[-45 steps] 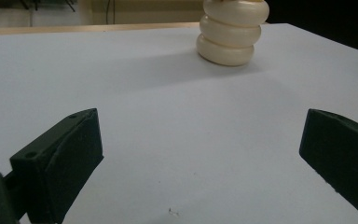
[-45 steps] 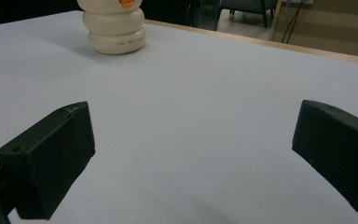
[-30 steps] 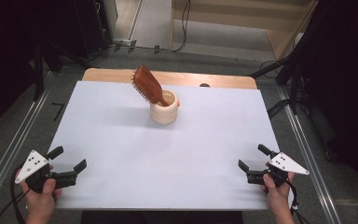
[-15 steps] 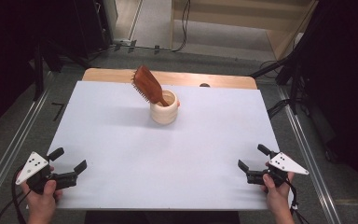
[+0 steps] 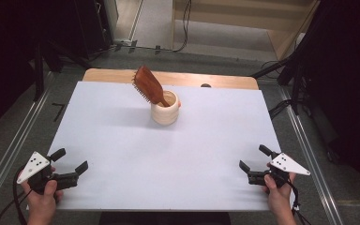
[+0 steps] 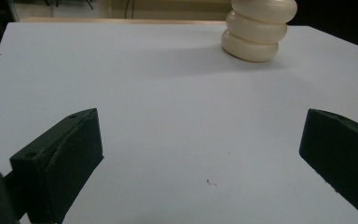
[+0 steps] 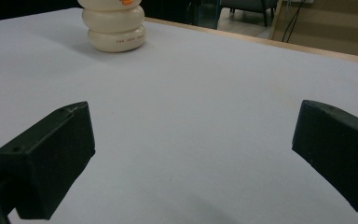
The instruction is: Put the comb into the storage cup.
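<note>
Your left hand-held gripper [image 5: 70, 163] and right hand-held gripper [image 5: 254, 161] sit wide apart, empty. Brown wooden hairbrush [image 5: 147, 86] leans toward 11 o'clock in cream ribbed holder [image 5: 165, 113]; probably light, stiff. Grip its paddle head's edges.

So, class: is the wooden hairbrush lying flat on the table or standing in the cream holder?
Standing in it, tilted. The hairbrush has its handle down inside the cream holder, its bristled head leaning up and left above the rim.
</note>
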Demonstrator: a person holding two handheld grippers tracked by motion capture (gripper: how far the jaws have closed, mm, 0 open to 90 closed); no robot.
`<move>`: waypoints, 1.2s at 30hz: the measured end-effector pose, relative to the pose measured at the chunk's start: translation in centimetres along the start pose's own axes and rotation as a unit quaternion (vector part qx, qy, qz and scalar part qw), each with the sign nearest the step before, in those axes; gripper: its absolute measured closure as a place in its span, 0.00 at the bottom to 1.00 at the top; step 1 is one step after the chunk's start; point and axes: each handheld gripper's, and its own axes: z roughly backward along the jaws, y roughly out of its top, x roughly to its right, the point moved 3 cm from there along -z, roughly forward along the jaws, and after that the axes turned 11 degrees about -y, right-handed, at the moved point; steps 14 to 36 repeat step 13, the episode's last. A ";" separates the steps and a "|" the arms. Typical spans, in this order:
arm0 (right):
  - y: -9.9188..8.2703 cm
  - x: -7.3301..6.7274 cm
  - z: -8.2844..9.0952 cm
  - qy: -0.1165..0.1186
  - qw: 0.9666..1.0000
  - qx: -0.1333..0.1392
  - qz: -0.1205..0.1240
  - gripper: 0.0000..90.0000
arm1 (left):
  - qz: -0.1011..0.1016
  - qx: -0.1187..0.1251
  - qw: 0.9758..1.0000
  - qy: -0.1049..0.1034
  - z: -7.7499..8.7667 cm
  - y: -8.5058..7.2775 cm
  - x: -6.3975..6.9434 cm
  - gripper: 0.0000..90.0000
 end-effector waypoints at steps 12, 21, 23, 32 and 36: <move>0.0 0.0 0.0 0.000 1.000 0.000 0.001 0.00 | 0.001 0.001 1.000 -0.002 0.0 0.0 0.0 0.00; 0.0 0.0 0.0 0.000 1.000 -0.001 -0.001 0.00 | 0.001 0.000 1.000 -0.002 -0.1 0.0 0.0 0.00; 0.0 0.0 0.0 0.000 1.000 -0.001 -0.001 0.00 | 0.001 0.000 1.000 -0.002 -0.1 0.0 0.0 0.00; 0.0 0.0 0.0 0.000 1.000 -0.001 -0.001 0.00 | 0.001 0.000 1.000 -0.002 -0.1 0.0 0.0 0.00; 0.0 0.0 0.0 0.000 1.000 -0.001 -0.001 0.00 | 0.001 0.000 1.000 -0.002 -0.1 0.0 0.0 0.00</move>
